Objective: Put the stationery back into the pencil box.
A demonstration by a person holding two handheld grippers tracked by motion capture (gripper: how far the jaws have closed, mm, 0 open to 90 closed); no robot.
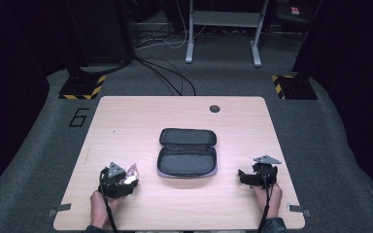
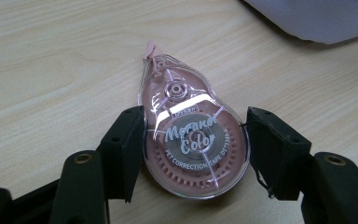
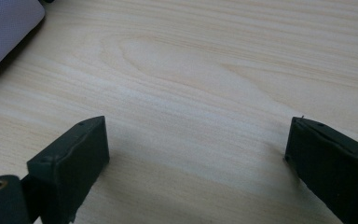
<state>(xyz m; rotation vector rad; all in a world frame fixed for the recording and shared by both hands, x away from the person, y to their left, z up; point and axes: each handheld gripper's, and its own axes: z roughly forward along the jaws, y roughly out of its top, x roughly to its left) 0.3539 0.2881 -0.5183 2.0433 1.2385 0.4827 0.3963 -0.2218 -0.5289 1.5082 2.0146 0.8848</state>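
The left gripper (image 1: pixel 126 180) sits at about seven o'clock on the tabletop (image 1: pixel 126 121), and its fingers (image 2: pixel 126 149) pinch a pink, clear-shelled correction tape (image 2: pixel 193 140) by its two round flanks, the nose of the dispenser pointing away toward twelve o'clock in the left gripper view. In that view the dispenser seems to lie flat against the wood or just above it; which of the two cannot be told. An open black pencil case (image 1: pixel 188 153) lies in the middle of the tabletop, its lid folded back toward twelve o'clock and its mesh-lined lower half facing up, apparently with nothing in it. The right gripper (image 1: pixel 252 178) rests at about five o'clock, well apart from the case, with its fingers (image 3: pixel 74 158) spread wide over bare wood. As a judgement, the work looks to be packing the correction tape into the case: the grasp is made, but the carry toward two o'clock from the left hand (image 1: pixel 99 206), the lowering into the open half and the release are not yet done, and the case would remain to be closed.
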